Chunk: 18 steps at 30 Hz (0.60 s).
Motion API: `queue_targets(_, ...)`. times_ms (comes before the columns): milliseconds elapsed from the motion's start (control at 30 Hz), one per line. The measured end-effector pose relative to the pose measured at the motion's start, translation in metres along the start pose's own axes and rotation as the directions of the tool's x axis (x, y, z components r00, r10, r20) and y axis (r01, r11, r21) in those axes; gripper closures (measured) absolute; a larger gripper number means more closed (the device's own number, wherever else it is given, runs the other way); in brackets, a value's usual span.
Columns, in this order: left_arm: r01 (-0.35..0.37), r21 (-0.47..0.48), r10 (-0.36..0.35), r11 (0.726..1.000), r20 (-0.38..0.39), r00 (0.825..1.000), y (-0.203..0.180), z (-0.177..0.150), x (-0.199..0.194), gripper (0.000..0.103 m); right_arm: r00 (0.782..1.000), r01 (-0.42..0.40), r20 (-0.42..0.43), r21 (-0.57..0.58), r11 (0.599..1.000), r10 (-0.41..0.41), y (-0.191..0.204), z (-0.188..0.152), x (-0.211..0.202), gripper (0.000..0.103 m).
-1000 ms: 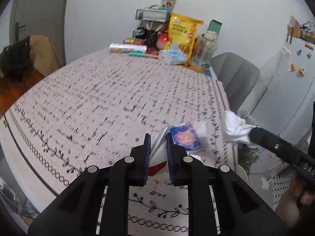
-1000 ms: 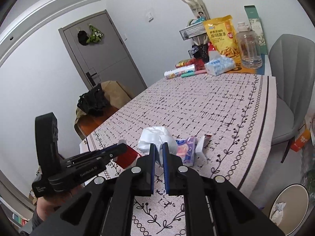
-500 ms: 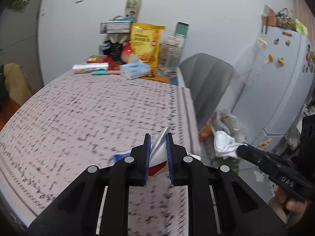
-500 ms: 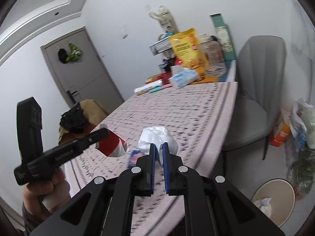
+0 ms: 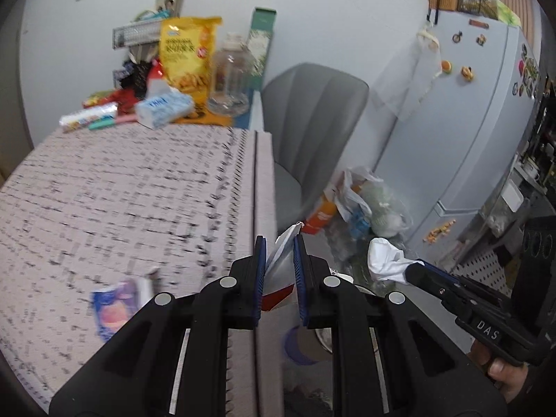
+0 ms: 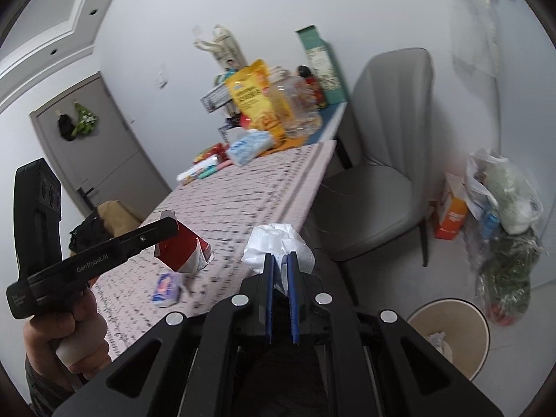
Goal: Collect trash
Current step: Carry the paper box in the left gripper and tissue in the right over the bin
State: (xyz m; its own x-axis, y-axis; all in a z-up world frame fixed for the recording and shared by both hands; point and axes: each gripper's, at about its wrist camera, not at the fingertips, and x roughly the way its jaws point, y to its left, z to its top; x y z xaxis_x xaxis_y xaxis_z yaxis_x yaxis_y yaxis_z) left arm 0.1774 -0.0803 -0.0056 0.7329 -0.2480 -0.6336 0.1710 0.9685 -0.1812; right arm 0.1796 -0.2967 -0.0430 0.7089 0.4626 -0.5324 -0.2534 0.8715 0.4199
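Right wrist view: patterned table (image 6: 243,187) at left, grey chair (image 6: 378,173) beyond its edge, beige bin (image 6: 448,333) on the floor lower right. Right gripper (image 6: 280,271) pinching a crumpled white tissue (image 6: 274,243) above the table's edge; left gripper (image 5: 279,255) clamped on a red-and-white wrapper (image 6: 184,250), held off the tabletop. Small blue-and-pink packet (image 6: 166,286) lying on the cloth below the wrapper.
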Motion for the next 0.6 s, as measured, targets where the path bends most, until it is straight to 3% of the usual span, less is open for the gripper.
queue_targets(267, 0.048, 0.022, -0.046, 0.999, -0.101, 0.994, -0.043, -0.001, 0.059, 0.087, 0.997, 0.080, -0.027, 0.088, 0.993, -0.078, -0.060, -0.012, 0.006, 0.094)
queue_targets(600, 0.084, 0.045, -0.071, 0.995, -0.225, 0.972, -0.082, -0.009, 0.124, 0.087, 0.988, 0.149, -0.074, 0.198, 0.969, -0.137, -0.127, -0.034, 0.023, 0.094)
